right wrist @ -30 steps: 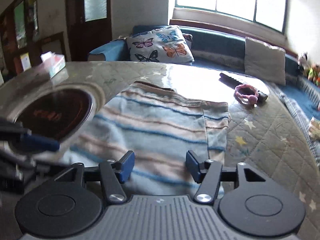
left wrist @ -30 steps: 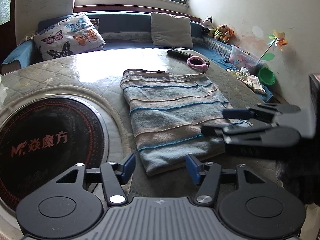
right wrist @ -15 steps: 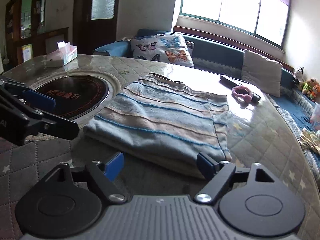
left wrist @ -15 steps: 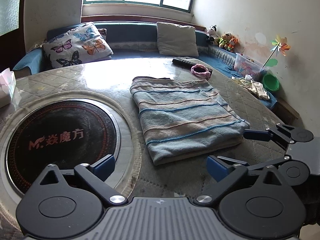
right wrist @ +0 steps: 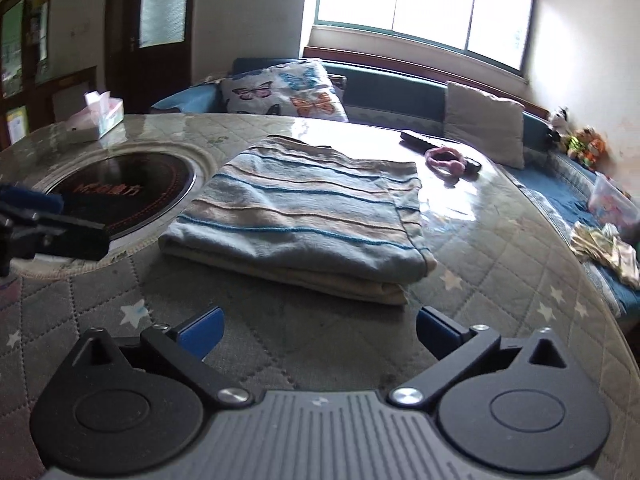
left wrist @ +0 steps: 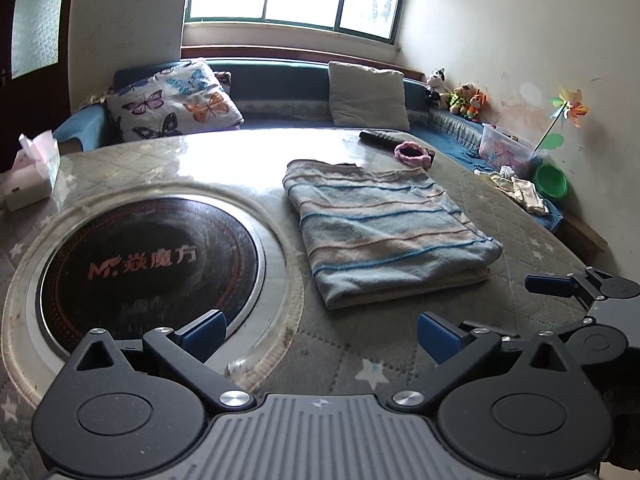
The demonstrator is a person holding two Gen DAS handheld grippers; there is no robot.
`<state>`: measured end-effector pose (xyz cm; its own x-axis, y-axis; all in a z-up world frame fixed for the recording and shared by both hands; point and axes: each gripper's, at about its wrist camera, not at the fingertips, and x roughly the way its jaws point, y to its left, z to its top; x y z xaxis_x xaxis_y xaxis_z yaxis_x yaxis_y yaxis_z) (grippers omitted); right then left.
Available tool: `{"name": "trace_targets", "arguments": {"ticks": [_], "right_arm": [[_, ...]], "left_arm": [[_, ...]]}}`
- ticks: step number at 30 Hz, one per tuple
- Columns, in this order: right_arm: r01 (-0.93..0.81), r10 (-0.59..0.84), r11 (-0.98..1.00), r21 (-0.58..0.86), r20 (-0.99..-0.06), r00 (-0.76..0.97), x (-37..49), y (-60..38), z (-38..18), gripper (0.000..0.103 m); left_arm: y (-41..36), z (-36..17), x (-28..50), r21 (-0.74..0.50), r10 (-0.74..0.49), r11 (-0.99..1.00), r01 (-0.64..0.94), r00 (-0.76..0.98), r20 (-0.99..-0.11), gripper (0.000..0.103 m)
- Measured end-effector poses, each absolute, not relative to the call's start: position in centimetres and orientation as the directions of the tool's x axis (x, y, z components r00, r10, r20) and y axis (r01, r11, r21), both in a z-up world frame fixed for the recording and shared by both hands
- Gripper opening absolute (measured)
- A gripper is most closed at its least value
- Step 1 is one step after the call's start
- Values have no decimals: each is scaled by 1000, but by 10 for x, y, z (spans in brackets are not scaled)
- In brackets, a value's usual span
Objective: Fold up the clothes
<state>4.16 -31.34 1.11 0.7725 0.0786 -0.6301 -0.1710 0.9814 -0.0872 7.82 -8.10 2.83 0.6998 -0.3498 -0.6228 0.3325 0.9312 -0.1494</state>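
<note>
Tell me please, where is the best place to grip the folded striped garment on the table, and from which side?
Probably the near right corner of the striped garment, approached low from the near edge. There the stacked layers show as a thick open edge, and the right gripper is open, facing it. The table beside that corner is bare.

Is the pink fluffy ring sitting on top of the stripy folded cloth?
No, the pink fluffy ring lies on the quilted table beyond the striped folded cloth, apart from it.
</note>
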Motion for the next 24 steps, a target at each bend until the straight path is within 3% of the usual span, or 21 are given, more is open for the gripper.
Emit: {"name": "trace_targets", "arguments": {"ticks": [12, 24], "right_arm": [[-120, 48, 991, -66, -652, 757, 35, -315, 7, 103], [-83, 38, 996, -37, -661, 749, 25, -317, 7, 103]], "left_arm": [[-86, 18, 67, -78, -274, 951, 300, 698, -661, 103], [-97, 21, 53, -59, -273, 947, 315, 696, -664, 103]]}}
